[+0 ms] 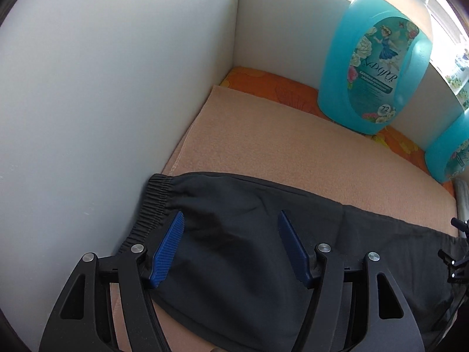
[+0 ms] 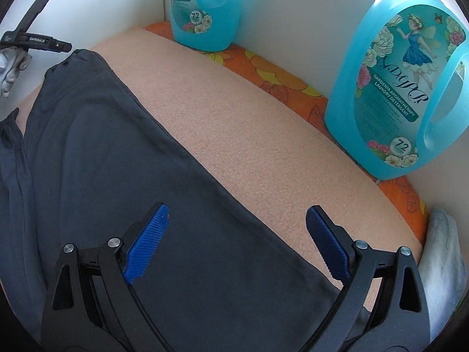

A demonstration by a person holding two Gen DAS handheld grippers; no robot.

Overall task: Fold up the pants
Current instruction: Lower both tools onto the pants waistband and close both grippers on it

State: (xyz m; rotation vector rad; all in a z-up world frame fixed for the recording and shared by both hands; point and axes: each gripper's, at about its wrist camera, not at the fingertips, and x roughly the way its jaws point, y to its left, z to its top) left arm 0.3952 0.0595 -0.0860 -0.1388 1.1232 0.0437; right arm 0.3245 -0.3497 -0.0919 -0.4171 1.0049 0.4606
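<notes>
Dark pants [image 1: 249, 234] lie flat on a peach blanket [image 1: 263, 146], their elastic band [image 1: 155, 196] against the white wall on the left. My left gripper [image 1: 231, 214] hangs open just above the fabric beside that band, with nothing pinched between its blue pads. In the right wrist view the pants [image 2: 117, 161] run from lower right to upper left. My right gripper [image 2: 238, 206] stands wide open over their far edge, one pad over the cloth and the other over the bare blanket [image 2: 249, 117]. Part of the left gripper's body [image 2: 35, 41] and a gloved hand [image 2: 11, 70] show at the upper left.
Two blue detergent bottles [image 2: 395, 88] [image 2: 205, 8] stand at the back on an orange flowered cloth [image 2: 278, 76]. White walls [image 1: 102, 88] close in the left and the back. A grey cloth [image 2: 445, 249] lies at the right edge.
</notes>
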